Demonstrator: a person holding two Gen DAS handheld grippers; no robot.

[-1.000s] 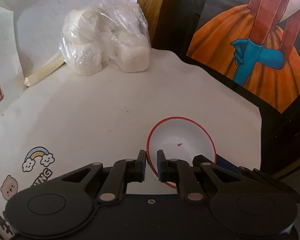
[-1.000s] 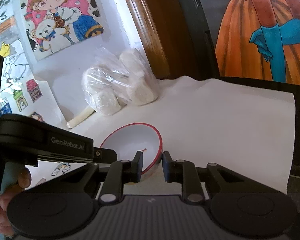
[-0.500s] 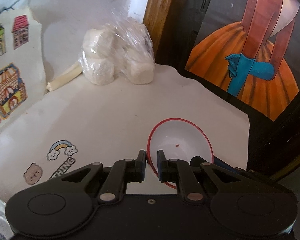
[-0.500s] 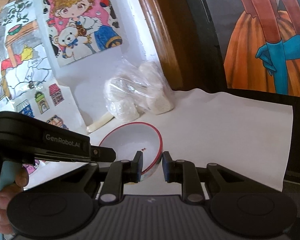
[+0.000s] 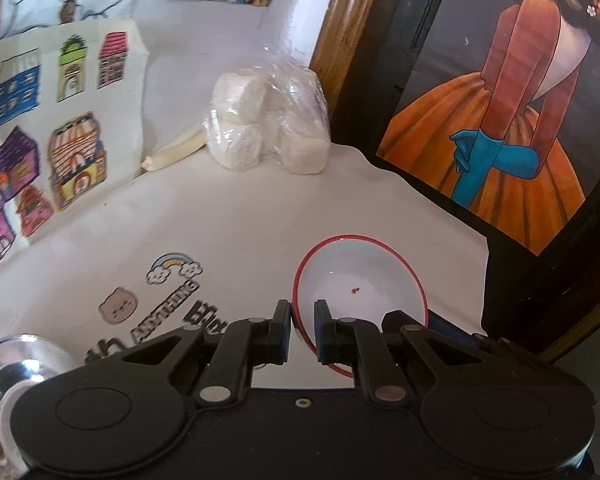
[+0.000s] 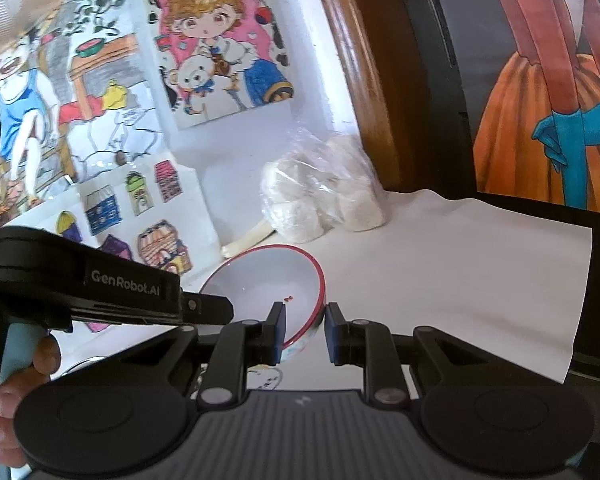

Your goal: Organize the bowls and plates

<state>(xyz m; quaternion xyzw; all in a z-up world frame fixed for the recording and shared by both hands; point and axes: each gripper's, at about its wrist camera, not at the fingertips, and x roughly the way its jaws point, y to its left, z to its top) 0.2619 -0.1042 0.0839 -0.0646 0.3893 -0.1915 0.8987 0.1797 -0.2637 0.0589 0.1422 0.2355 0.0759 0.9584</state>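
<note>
A white bowl with a red rim (image 5: 360,280) is held up over the white table cover. My left gripper (image 5: 302,324) is shut on its near-left rim. My right gripper (image 6: 305,330) is shut on the opposite rim of the same bowl (image 6: 268,284), one finger inside and one outside. The left gripper's black body shows at the left of the right wrist view (image 6: 100,292). A shiny steel bowl (image 5: 8,376) sits at the lower left in the left wrist view.
A clear bag of white lumps (image 5: 268,128) and a pale stick (image 5: 176,150) lie by the back wall. Drawings hang on the wall (image 6: 220,40). A painting of an orange dress (image 5: 512,128) leans at the right. The table cover ends at the right (image 6: 576,300).
Both grippers have lifted and pulled back with the bowl between them. More of the wall drawings, the table stickers and the steel bowl have come into view.
</note>
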